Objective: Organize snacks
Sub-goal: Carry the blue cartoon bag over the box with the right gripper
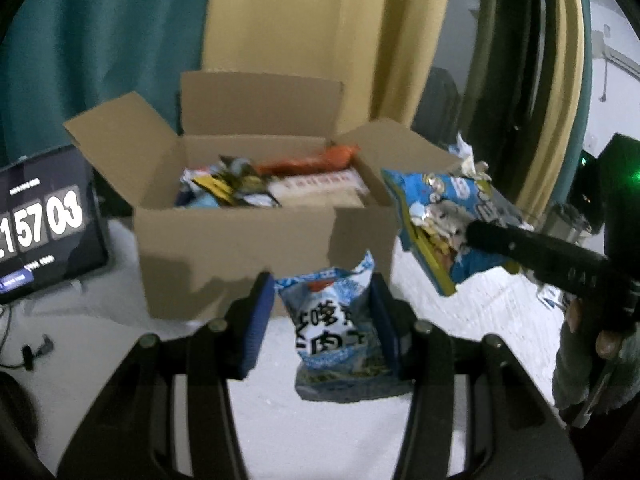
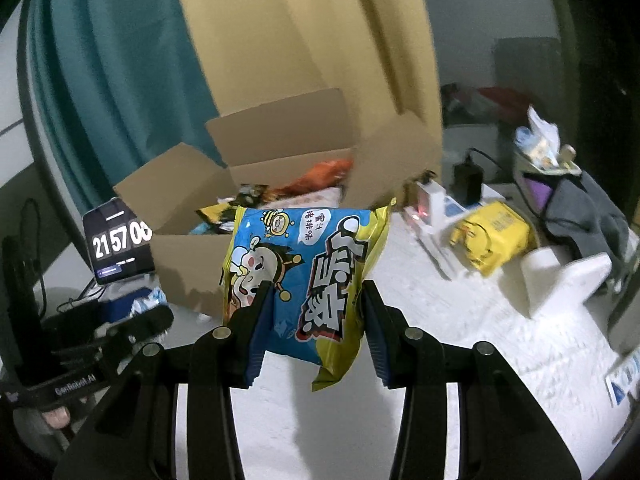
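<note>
My left gripper clamps a pale blue packet just before the cardboard box; my right gripper grips a blue-yellow bag beside it. The box already holds several snacks; these two remain.

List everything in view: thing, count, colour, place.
Cardboard box: one, brown, open, on the white table, snacks inside.
Pale blue snack bag: one, held in left tool.
Blue-and-yellow snack bag: one, held in right tool.
Clock screen: one, black, left of box.
Yellow pack: one, on table right of box.
Grey cloth: one, far right.
Curtains: teal and cream, behind box.
Hand: one, gripping right tool's handle.
</note>
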Motion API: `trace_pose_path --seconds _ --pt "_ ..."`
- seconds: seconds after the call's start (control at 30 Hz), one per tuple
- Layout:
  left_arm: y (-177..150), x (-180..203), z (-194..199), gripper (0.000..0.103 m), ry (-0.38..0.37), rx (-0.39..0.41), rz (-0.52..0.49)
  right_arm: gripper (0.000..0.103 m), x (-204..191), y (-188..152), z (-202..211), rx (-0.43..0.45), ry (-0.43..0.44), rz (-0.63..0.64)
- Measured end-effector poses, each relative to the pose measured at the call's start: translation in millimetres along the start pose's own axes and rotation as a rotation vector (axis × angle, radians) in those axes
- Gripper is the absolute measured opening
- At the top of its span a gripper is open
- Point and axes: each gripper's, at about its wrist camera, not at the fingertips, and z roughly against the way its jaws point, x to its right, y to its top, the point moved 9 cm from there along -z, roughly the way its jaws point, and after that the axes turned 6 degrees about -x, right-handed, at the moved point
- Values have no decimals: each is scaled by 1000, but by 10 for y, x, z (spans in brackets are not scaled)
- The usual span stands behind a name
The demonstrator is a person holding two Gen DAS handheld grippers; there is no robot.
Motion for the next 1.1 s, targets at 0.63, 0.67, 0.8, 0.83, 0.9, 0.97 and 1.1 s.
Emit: trace_pose_path --seconds 0.63,0.67,0.8,0.83,0.9,0.97,1.1 --pt "836 -840 -42 49 69 133 29 45 -500 552 -568 10 23 73" --pt "885 -873 -72 49 73 138 28 45 -515 580 -604 11 24 75" --pt "1066 -995 -256 49 96 136 18 45 -578 718 -735 18 28 87" --pt "1097 -1022 -328 49 100 123 13 45 -592 769 -771 23 30 90" --pt "1151 -1079 -430 50 107 119 15 45 -603 842 -825 29 32 93" --pt "1198 -1139 -563 50 114 105 21 45 -604 937 -913 34 32 96" --pt "1242 -1246 -815 52 126 75 39 45 -593 1088 -1089 28 38 97"
